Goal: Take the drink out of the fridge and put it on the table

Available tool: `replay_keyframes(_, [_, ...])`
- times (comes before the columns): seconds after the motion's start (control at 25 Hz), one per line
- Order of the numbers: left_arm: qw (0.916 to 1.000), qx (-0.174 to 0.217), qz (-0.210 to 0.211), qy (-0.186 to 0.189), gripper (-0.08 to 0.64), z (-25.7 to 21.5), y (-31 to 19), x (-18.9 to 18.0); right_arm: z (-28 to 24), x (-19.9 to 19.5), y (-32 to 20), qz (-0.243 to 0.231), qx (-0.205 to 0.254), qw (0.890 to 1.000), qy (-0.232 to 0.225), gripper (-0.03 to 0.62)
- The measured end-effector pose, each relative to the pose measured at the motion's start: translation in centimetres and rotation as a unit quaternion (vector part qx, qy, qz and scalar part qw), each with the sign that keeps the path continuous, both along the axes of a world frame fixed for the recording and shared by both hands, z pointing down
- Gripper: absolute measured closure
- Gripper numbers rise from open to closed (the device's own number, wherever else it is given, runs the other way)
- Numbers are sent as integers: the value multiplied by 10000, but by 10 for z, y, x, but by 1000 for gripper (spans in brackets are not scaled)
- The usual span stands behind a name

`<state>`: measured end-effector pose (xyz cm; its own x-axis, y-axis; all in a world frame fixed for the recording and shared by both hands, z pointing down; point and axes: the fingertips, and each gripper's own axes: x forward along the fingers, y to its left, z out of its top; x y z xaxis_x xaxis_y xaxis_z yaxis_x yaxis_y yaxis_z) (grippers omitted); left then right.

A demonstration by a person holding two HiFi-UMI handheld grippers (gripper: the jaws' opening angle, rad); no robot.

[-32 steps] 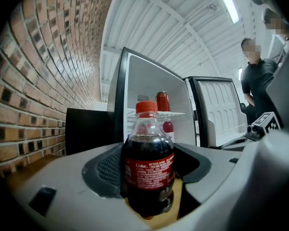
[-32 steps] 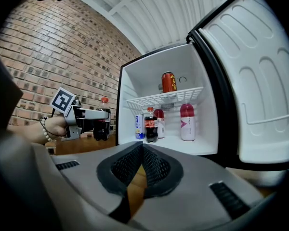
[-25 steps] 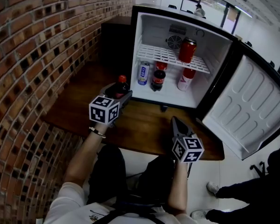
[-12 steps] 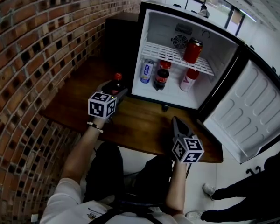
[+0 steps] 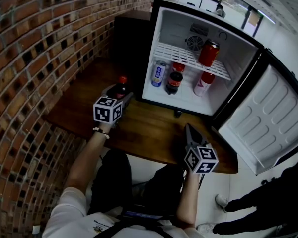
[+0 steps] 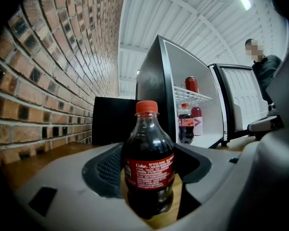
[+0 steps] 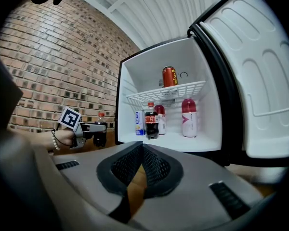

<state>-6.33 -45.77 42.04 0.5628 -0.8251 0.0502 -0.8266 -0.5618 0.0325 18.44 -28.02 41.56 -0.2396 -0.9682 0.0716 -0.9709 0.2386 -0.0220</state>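
In the head view, the left gripper (image 5: 120, 95) has its jaws spread wide round a cola bottle (image 5: 120, 87) and pinches its body from both sides. The bottle is upright, red cap up, over the left part of the tabletop (image 5: 149, 129), toward the edge along the brick wall (image 5: 35, 48) and just outside the open fridge (image 5: 188, 21). Whether its base touches the wood cannot be told. The right gripper (image 5: 189, 131) sits near the tabletop's front edge, jaws pressed together and empty. The fridge door (image 5: 260, 120) hangs open to the right. Inside, a red can (image 5: 209, 53) stands on the wire shelf; below are a blue-and-white can (image 5: 159, 74), a second cola bottle (image 5: 174, 83) and a pink bottle (image 5: 202, 84).

In the left gripper view, the dark pads (image 6: 108, 170) lie against both sides of the bottle at label height, and its base is hidden behind the gripper's body. A dark cabinet (image 6: 111, 121) stands beside the fridge, and a person (image 6: 265, 66) stands at the far right.

In the right gripper view, the pad tips meet with nothing between them; only wood shows in the gap below. A white ribbed ceiling (image 7: 144, 11) runs overhead.
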Motion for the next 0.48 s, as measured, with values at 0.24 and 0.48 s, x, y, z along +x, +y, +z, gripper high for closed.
replay_keyframes(0.24, [10000, -5, -66, -44, 252, 9, -4, -3, 2, 1, -1, 7, -20, 10000, -17, 588])
replay_keyframes(0.48, [9999, 72, -63, -72, 252, 13, -1, -3, 3, 0, -1, 1, -25, 10000, -25, 588])
